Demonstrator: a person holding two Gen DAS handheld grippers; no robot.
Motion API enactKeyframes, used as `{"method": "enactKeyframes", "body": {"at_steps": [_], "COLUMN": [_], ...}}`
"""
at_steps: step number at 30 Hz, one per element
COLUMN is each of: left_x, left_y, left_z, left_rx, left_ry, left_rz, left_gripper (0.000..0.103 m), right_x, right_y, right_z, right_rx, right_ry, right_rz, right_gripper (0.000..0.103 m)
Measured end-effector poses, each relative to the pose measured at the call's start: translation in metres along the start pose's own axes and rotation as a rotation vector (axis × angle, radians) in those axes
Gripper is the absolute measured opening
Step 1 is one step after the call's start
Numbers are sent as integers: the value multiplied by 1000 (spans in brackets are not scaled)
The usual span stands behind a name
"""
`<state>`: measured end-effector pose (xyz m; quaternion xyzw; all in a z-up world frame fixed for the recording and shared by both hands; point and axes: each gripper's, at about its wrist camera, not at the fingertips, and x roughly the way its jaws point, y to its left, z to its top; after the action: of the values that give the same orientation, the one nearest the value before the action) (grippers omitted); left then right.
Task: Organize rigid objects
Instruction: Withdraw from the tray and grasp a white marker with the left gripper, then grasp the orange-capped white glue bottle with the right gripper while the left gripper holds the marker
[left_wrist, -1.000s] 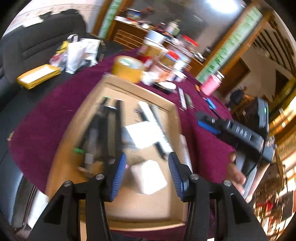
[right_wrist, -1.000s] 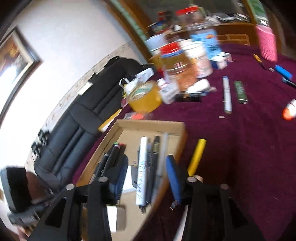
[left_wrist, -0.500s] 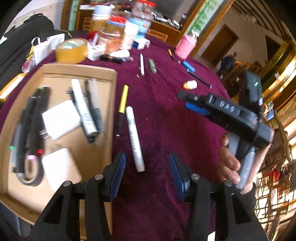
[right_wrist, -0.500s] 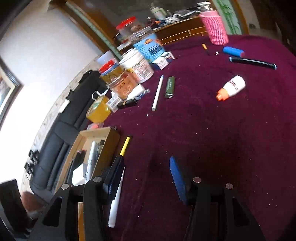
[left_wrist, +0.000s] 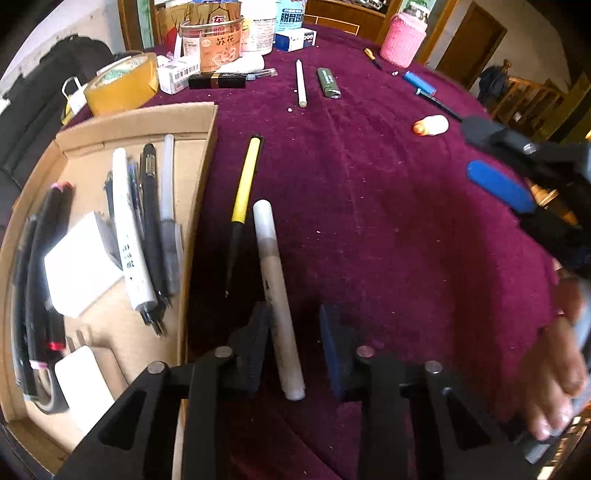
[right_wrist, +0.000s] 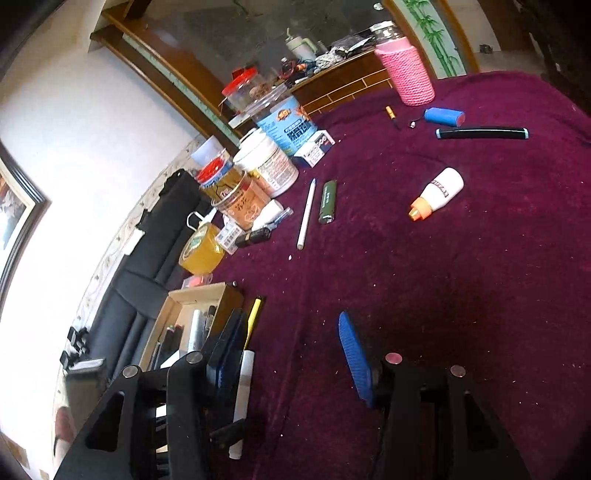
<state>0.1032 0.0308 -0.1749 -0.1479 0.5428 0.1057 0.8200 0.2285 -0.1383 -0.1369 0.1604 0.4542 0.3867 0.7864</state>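
A white marker lies on the purple tablecloth beside a yellow-and-black pen. My left gripper is open, its jaws on either side of the marker's near end, not closed on it. A cardboard tray at the left holds several pens, markers and white blocks. My right gripper is open and empty above the cloth; it also shows at the right of the left wrist view. The marker and tray show at the lower left of the right wrist view.
Loose on the cloth: a thin white stick, a green lighter, a white bottle with orange cap, a black tube, a blue cylinder. Tape roll, jars and a pink cup stand at the back.
My left gripper has moved forward and down so its open jaws now straddle the white marker's near end. My right gripper has swung further right, away from the tray.
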Motion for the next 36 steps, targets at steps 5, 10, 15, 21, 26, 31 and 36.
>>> {"method": "enactKeyframes", "body": {"at_steps": [5,10,15,21,26,31,36], "left_x": [4,4,6,3,-22,-37,-49], "left_y": [-5,-9,-16,-11,1,13,27], "left_z": [1,-6,-12,-12,-28,-45,-54], "left_rx": [32,82,114,85,15,-46,-82], "left_ry": [-3,-13,-4,-16,-75,-88,-110], "left_rz": [69,82,78,35,-81,-215,-286], "left_gripper": [17,12,13,12,12,12,12], "right_x": [-2,-2,-1,-11,-21,-19,-8], "right_y": [-3,-8,-8,-19,-43,-57,-65], "right_z": [2,2,3,6,8,8,7], "right_rx": [14,32,37,70,172,242,258], "right_ry": [-8,-10,-7,-42,-79,-85,-73], "right_rz": [5,-1,-5,-2,-24,-45,-104], "right_gripper": [56,56,56,56,56,56,56]}}
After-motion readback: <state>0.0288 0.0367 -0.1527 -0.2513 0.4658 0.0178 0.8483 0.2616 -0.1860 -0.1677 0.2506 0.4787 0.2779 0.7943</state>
